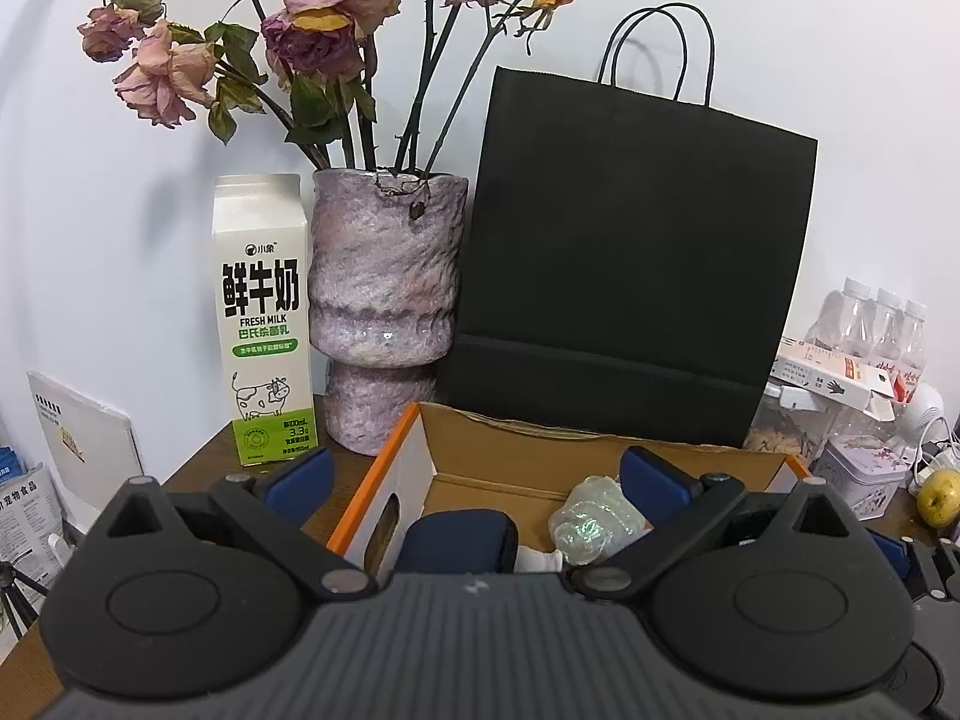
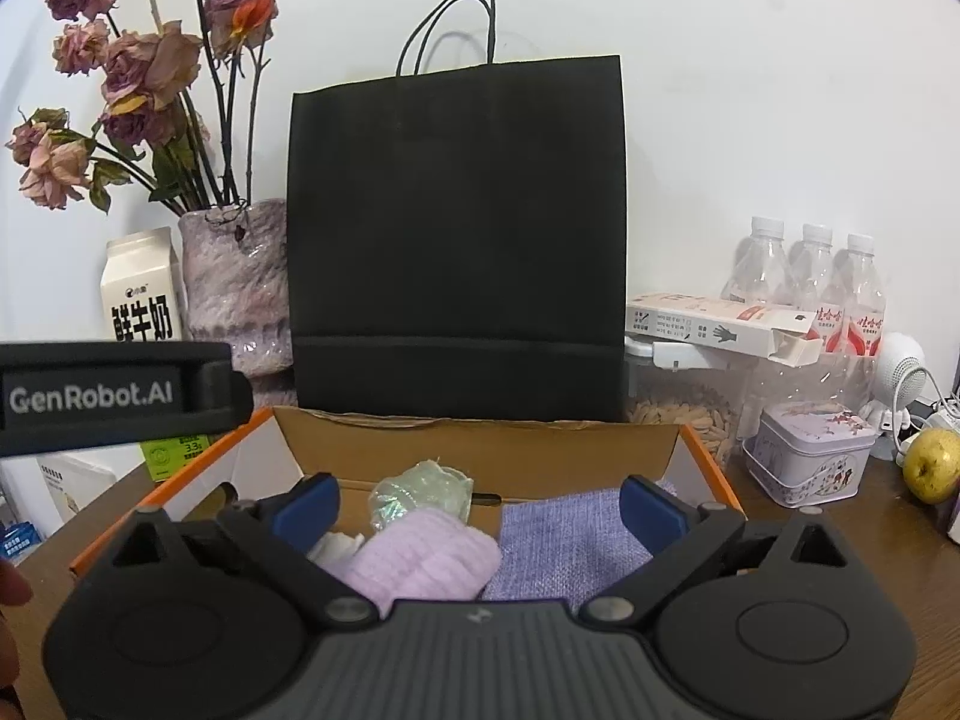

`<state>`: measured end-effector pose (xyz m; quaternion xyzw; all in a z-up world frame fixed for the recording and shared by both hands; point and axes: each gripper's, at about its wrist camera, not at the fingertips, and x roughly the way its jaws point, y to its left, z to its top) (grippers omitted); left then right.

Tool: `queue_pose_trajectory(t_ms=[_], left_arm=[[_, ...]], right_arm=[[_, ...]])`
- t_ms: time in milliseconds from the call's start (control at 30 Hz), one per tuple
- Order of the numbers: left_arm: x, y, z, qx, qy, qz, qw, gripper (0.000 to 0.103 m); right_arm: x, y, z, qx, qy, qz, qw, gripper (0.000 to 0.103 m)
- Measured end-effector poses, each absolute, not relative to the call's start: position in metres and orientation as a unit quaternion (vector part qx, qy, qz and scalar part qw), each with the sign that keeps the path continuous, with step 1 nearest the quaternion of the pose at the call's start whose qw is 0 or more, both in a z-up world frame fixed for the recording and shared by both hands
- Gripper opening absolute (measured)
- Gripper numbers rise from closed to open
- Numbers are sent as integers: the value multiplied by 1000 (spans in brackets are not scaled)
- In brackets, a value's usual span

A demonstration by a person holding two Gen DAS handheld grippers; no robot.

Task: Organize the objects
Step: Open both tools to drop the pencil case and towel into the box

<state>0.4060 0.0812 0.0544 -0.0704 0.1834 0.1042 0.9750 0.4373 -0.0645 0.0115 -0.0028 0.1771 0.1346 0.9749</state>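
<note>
Both tools spread wide, gripping nothing: left tool (image 1: 474,474), right tool (image 2: 477,507) over cardboard box (image 2: 480,435). Withdraw straight, avoiding pink sock (image 2: 429,549).

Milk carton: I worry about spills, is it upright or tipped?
Upright. The milk carton stands on its base on the table beside the vase, gabled top uppermost.

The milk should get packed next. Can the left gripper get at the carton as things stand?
Probably yes. The left gripper is open and empty, and the carton stands upright outside the box, with bare table before it.
</note>
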Motion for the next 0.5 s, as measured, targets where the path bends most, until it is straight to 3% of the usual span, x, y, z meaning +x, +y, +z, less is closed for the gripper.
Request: queue_pose_trajectory(t_ms=[500], left_arm=[[401, 79, 56, -68, 185, 100, 975, 103]], right_arm=[[432, -68, 15, 2, 183, 135, 974, 101]])
